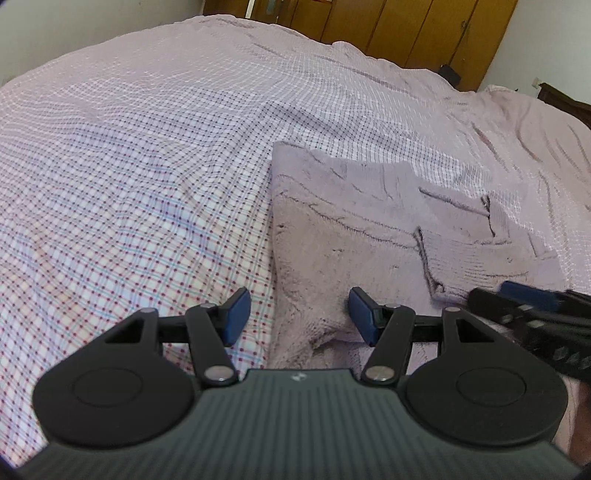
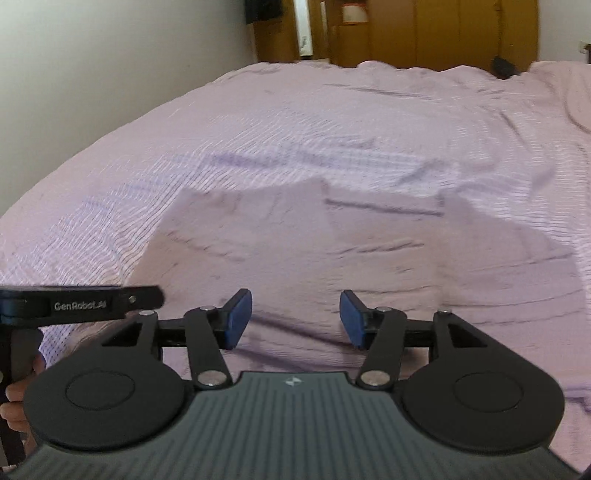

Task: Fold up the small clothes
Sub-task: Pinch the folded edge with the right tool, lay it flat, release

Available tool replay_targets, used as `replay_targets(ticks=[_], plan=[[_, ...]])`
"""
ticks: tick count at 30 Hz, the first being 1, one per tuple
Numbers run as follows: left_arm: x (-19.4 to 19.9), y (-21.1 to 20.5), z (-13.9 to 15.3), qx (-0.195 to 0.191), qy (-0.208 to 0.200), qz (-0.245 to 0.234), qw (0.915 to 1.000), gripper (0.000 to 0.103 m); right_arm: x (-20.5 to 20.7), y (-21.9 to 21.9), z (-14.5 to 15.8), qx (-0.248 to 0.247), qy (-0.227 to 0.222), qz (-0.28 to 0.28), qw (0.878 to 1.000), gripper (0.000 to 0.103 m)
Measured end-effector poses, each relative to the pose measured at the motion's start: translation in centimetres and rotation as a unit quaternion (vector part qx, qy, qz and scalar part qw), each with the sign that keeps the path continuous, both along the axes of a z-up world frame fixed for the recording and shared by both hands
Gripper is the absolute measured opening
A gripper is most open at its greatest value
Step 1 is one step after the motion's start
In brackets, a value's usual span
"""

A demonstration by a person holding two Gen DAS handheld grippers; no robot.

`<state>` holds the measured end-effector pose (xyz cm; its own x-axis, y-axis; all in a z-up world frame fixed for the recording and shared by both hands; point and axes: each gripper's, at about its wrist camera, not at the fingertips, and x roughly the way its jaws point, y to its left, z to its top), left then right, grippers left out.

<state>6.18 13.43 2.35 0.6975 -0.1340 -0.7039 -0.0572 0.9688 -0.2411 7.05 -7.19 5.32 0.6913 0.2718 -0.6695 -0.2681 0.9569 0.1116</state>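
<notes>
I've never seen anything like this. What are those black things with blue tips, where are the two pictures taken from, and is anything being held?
They are two hand-held grippers, not a robot arm: a person works one in each hand. Each carries a camera looking forward along its two fingers. One picture is from the left gripper, the other from the right gripper. Both stand open and hold nothing. Ahead lies a fluffy mauve garment, partly folded, on a checked bed sheet. The left gripper straddles its near left edge. Wooden wardrobes stand behind.

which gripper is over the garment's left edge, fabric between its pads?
The left gripper: it straddles the mauve knit garment's left edge, checked bedsheet under its left pad. The right gripper sits fully over the garment.
</notes>
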Motion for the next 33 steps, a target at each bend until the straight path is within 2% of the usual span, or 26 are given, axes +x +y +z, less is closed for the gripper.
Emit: replay_targets(ticks=[4,8,10,11,12,14,18,23,26,33], plan=[[0.0,0.0,0.0,-0.002,0.002,0.0,1.0,0.06,0.6,1.9,-1.4,-0.026,0.0,0.011,1.0,0.07],[0.1,-0.1,0.0,0.004,0.002,-0.002,1.0,0.06,1.3,2.7,-2.6,-0.052,-0.013,0.013,0.998,0.069],[0.2,-0.2,-0.1,0.007,0.002,-0.003,1.0,0.06,1.2,2.9,-2.7,-0.059,-0.024,0.006,0.998,0.048],[0.2,-0.2,-0.1,0.008,0.001,-0.004,1.0,0.06,1.2,2.7,-2.6,-0.059,-0.027,-0.003,0.998,0.021],[0.2,-0.2,-0.1,0.008,0.001,-0.004,1.0,0.06,1.2,2.3,-2.2,-0.051,-0.03,-0.016,0.998,0.008],[0.2,-0.1,-0.2,0.007,0.001,-0.004,1.0,0.06,0.9,0.9,-1.1,-0.024,-0.049,-0.038,0.998,0.008],[0.2,-0.2,-0.2,0.008,0.001,-0.004,1.0,0.06,-0.2,-2.9,1.9,-0.006,-0.093,-0.089,0.992,0.008],[0.2,-0.2,-0.2,0.008,0.001,-0.003,1.0,0.06,-1.3,-8.1,4.0,-0.019,-0.122,-0.149,0.981,0.008],[0.2,-0.2,-0.2,0.01,0.001,-0.004,0.9999,0.06,-1.4,-11.1,3.6,-0.017,-0.106,-0.183,0.977,0.008],[0.3,-0.1,-0.4,0.015,0.001,-0.007,0.9999,0.06,-1.7,-16.7,-0.8,0.008,-0.053,-0.272,0.961,0.008]])
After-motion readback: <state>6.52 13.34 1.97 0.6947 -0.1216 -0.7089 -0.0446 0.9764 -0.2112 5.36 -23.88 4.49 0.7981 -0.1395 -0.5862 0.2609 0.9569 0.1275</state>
